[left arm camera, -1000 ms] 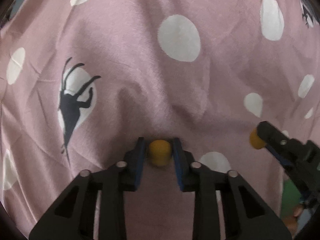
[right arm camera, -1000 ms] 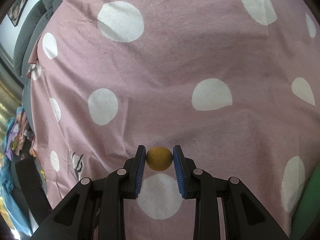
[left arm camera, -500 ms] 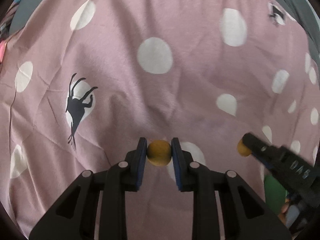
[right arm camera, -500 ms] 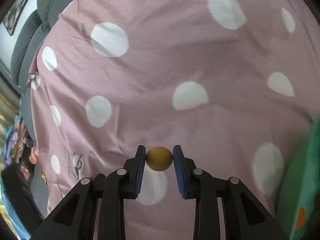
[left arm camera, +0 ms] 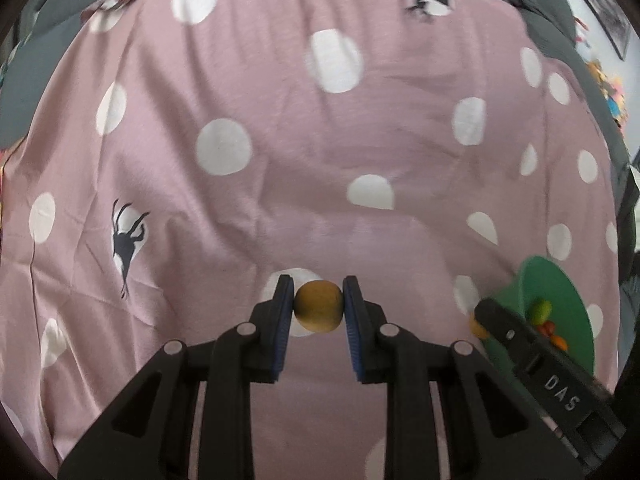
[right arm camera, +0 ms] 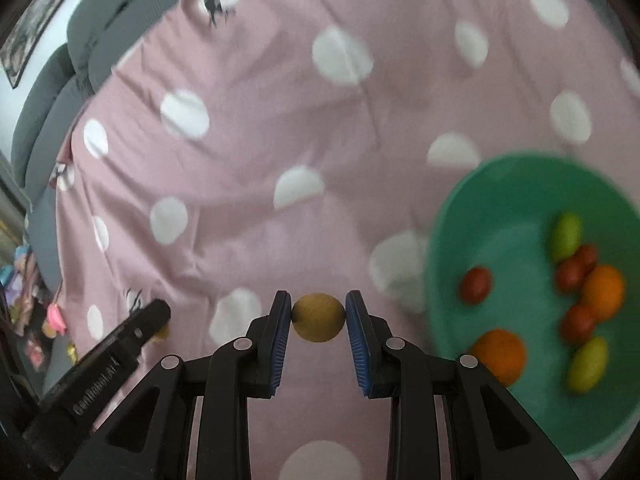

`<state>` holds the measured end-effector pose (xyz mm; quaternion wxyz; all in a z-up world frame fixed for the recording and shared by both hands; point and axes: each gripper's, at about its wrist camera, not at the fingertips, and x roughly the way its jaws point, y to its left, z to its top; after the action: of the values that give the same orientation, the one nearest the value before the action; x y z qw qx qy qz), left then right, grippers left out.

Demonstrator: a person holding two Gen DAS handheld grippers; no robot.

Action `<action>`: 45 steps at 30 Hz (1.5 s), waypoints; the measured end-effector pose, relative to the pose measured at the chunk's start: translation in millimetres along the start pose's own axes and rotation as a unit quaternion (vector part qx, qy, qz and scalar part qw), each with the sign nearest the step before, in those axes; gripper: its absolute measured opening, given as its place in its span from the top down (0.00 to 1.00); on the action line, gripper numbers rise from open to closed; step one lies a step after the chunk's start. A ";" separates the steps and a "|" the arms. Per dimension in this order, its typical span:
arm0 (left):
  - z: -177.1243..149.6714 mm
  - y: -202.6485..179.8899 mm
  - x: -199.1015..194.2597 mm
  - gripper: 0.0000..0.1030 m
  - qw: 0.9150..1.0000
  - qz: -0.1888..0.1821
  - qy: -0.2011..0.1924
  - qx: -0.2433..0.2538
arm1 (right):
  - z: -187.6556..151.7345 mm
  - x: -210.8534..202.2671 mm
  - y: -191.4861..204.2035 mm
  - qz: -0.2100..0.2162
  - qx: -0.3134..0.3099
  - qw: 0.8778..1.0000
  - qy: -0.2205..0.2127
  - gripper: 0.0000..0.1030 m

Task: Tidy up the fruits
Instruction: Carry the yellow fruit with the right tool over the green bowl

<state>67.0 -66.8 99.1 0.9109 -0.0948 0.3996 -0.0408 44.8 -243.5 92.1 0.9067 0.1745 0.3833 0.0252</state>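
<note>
Pink polka-dot sheet under both tools. Left gripper clamped on yellow-brown fruit, held above sheet. Right gripper clamped on second yellow fruit, just left of green bowl holding oranges, red tomatoes, yellow-green fruits.

A home: grey sofa (polka-dot sheet), framed pictures.

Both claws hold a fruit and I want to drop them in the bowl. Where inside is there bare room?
In the bowl, the near-left floor between the red tomato and the rim is bare, as is the far wall. The right side is crowded: green fruit, tomatoes and orange cluster together; another orange sits at the near rim.
</note>
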 end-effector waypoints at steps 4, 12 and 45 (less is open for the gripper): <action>-1.1 -18.1 -9.8 0.76 1.000 -0.018 -0.012 0.021 | 2.1 -16.6 -6.3 0.009 0.004 1.000 -0.020 0.71; -8.7 -53.6 -19.1 0.76 0.997 -0.049 -0.014 0.065 | 2.1 -43.7 -34.3 -0.028 0.024 0.998 -0.057 0.71; -44.7 -154.0 6.7 0.76 0.973 -0.156 0.047 0.162 | 2.1 -83.5 -114.1 -0.168 0.101 0.976 -0.097 0.71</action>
<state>38.9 -224.8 96.2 0.8767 -0.0054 0.4101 -0.2513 -22.6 -366.1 112.4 0.9084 0.1999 0.3183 -0.1830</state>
